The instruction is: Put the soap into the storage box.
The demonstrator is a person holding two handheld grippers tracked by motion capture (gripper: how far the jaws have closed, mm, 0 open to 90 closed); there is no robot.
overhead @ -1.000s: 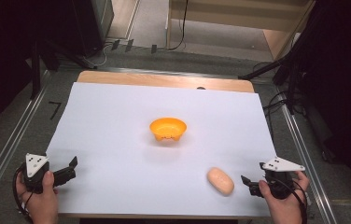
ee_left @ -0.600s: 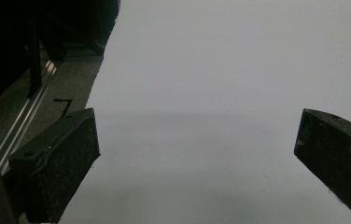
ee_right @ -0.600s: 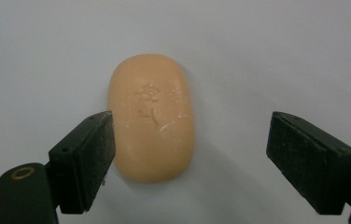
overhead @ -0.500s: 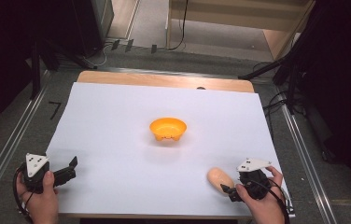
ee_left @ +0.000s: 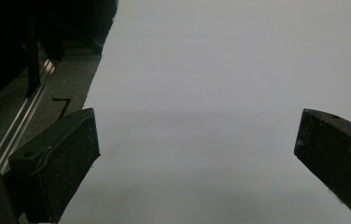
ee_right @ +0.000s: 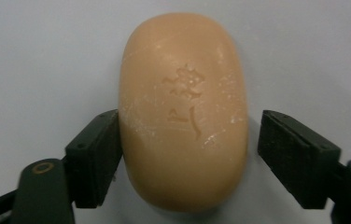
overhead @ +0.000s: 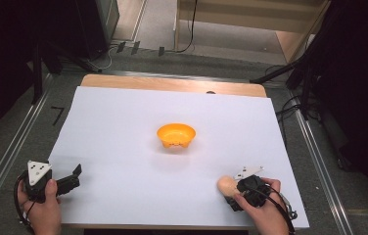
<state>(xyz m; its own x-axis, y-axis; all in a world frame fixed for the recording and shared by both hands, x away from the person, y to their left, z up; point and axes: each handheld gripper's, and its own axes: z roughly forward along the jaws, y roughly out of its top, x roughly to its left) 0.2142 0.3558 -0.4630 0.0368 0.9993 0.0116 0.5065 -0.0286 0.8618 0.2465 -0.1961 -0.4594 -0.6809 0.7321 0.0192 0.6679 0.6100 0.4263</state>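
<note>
Two grippers: both on the white sheet (overhead: 123,122).
Right gripper (ee_right: 185,154): at 5 o'clock, jaws straddled the peach soap bar (ee_right: 183,112); one touched, the other stood just clear.
Left gripper (ee_left: 197,158): at 7 o'clock, jaws wide, empty.
Orange bowl (overhead: 175,135): centre.

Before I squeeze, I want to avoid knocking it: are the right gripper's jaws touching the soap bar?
Partly. In the right gripper view, one jaw meets the soap bar; the other stands off, white sheet showing between.
</note>
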